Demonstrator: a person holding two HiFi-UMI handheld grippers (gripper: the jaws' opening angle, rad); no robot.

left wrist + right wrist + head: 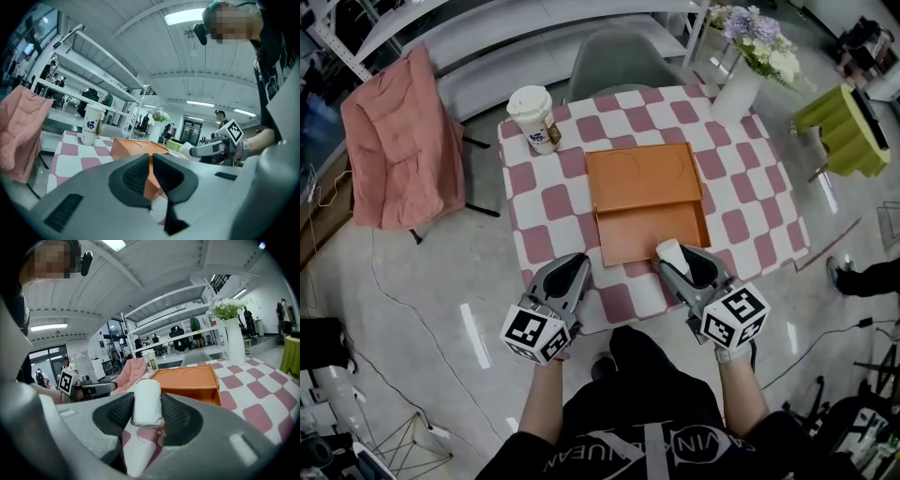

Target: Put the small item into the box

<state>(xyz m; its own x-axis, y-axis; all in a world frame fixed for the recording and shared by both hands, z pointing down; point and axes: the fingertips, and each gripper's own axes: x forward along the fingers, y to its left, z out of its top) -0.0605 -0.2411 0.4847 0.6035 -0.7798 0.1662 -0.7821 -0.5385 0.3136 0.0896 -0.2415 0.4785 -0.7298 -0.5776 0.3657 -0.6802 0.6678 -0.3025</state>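
An orange box (pixel 653 230) lies open on the pink-and-white checked table (pixel 553 202), its lid (pixel 643 176) resting behind it. The box also shows in the left gripper view (pixel 136 150) and the right gripper view (pixel 190 380). My right gripper (pixel 673 258) hovers at the box's near right corner, shut on a small white cylindrical item (pixel 671 253); in the right gripper view this white item (pixel 146 401) stands pinched between the dark pads. My left gripper (pixel 572 272) hangs over the table's near edge, left of the box, shut with nothing between its pads (pixel 136 176).
A white paper cup with a lid (pixel 533 118) stands at the table's far left corner. A white vase of flowers (pixel 741 80) sits at the far right corner. A grey chair (pixel 623 61) is behind the table, a pink-draped chair (pixel 398 145) to the left.
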